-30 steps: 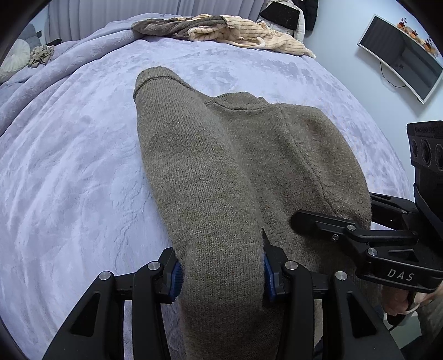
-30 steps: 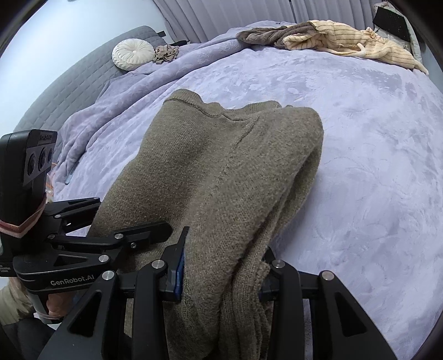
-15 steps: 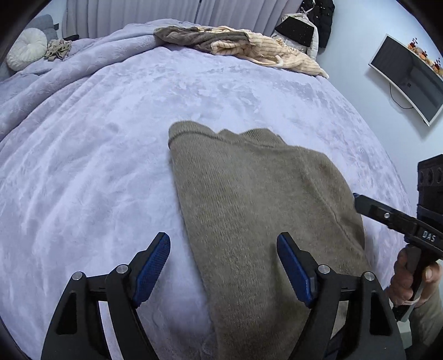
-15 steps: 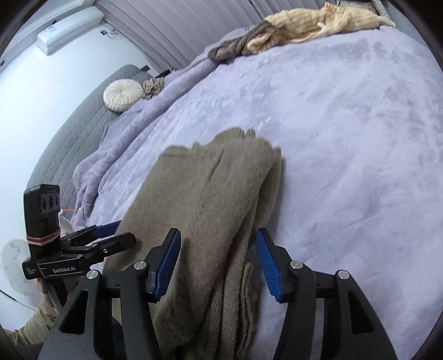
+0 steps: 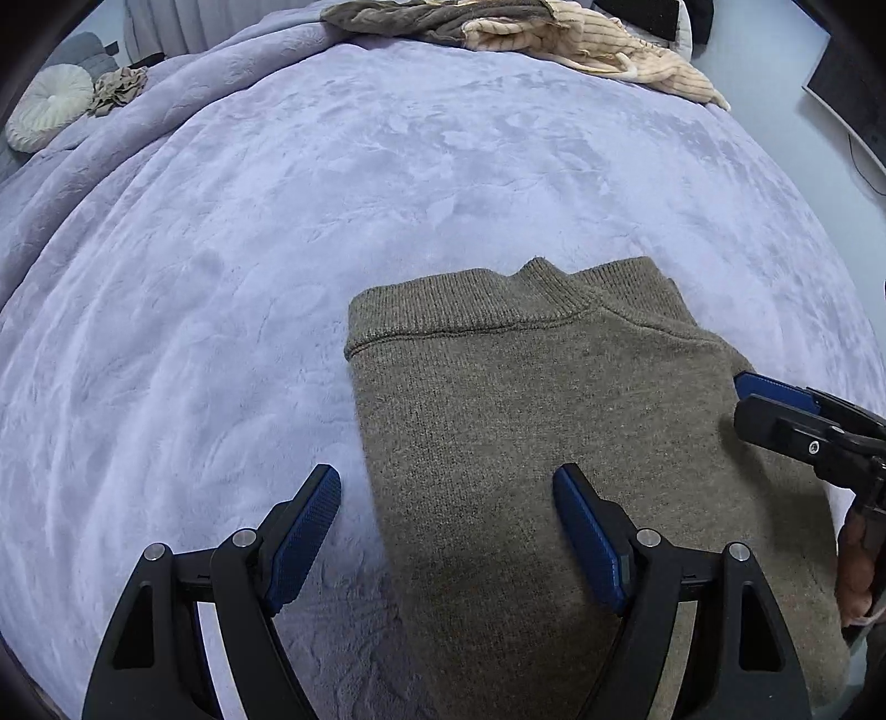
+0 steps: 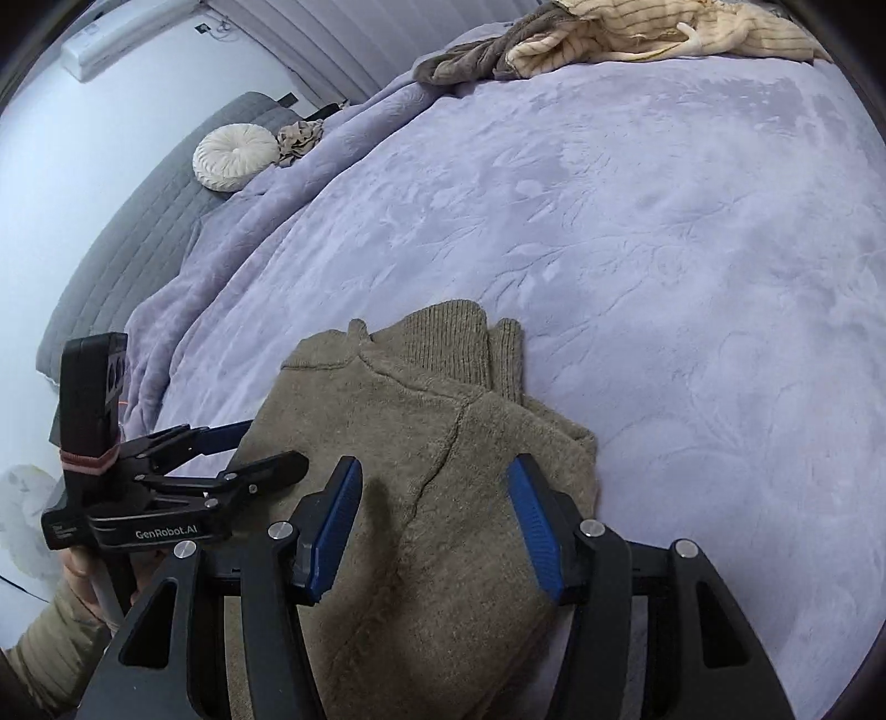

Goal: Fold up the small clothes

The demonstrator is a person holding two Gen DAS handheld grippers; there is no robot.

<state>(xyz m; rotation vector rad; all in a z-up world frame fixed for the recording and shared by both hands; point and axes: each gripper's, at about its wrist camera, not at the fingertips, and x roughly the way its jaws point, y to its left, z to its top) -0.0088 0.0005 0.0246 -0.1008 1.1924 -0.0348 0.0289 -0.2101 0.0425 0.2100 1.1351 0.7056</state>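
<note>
An olive-brown knitted sweater (image 5: pixel 526 387) lies folded on the lavender bedspread (image 5: pixel 277 249), collar and ribbed hem at its far end. My left gripper (image 5: pixel 446 482) hovers open above the sweater's left edge, one pad over the blanket and one over the knit, gripping nothing. In the right wrist view the sweater (image 6: pixel 443 410) shows stacked layers along its right side. My right gripper (image 6: pixel 434 476) stands open above its near part, pads clear of the cloth. Each gripper appears in the other's view: the right gripper (image 5: pixel 775 410) and the left gripper (image 6: pixel 221 448), held by a hand.
A heap of brown and cream striped clothes (image 5: pixel 526 27) lies at the bed's far edge. A round white cushion (image 6: pixel 235 158) and a small crumpled cloth (image 6: pixel 299 141) sit by the grey headboard (image 6: pixel 138 232). A dark screen (image 5: pixel 847 83) hangs on the right wall.
Both grippers let go of the sweater, opened and drew back toward me. The sweater dropped from its raised drape and now lies flat and folded on the bedspread.
</note>
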